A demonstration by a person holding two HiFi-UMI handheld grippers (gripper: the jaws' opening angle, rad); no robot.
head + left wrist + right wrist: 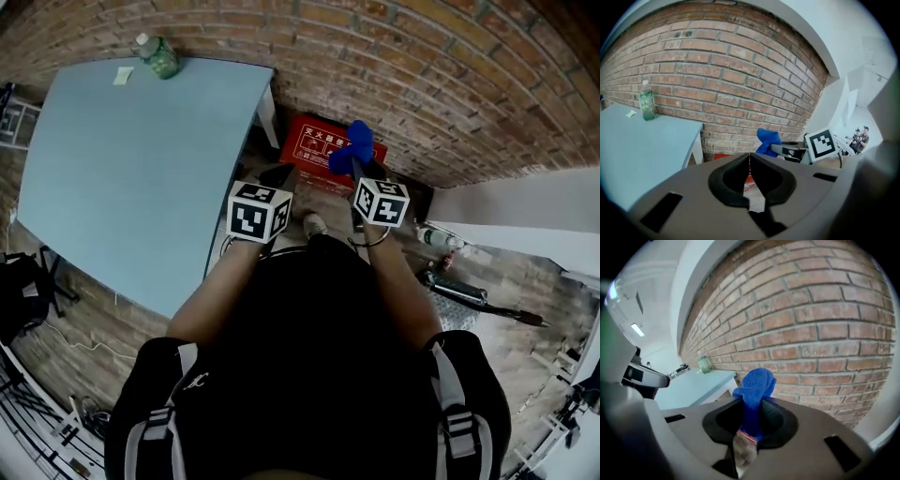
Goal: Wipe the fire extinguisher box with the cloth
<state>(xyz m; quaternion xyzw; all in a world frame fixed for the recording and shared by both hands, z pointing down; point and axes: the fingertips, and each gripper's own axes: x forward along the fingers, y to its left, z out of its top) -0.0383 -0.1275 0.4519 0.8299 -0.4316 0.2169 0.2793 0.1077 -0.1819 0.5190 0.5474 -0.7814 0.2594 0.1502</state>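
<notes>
The right gripper (751, 404) is pinching a bunched blue cloth (755, 383), which is pointing lengthwise toward the brick wall (825, 324). The left gripper (749, 161) is pressing its jaws together, empty. The red rectangular fire extinguisher box (317, 146) is lying along the wall's foot.

The cloth (354, 150) is bright blue; the fire extinguisher box (307, 141) at twelve o'clock is red with white print. At ten o'clock the table (122, 178) is pale blue, its bottle (159, 58) green.
</notes>
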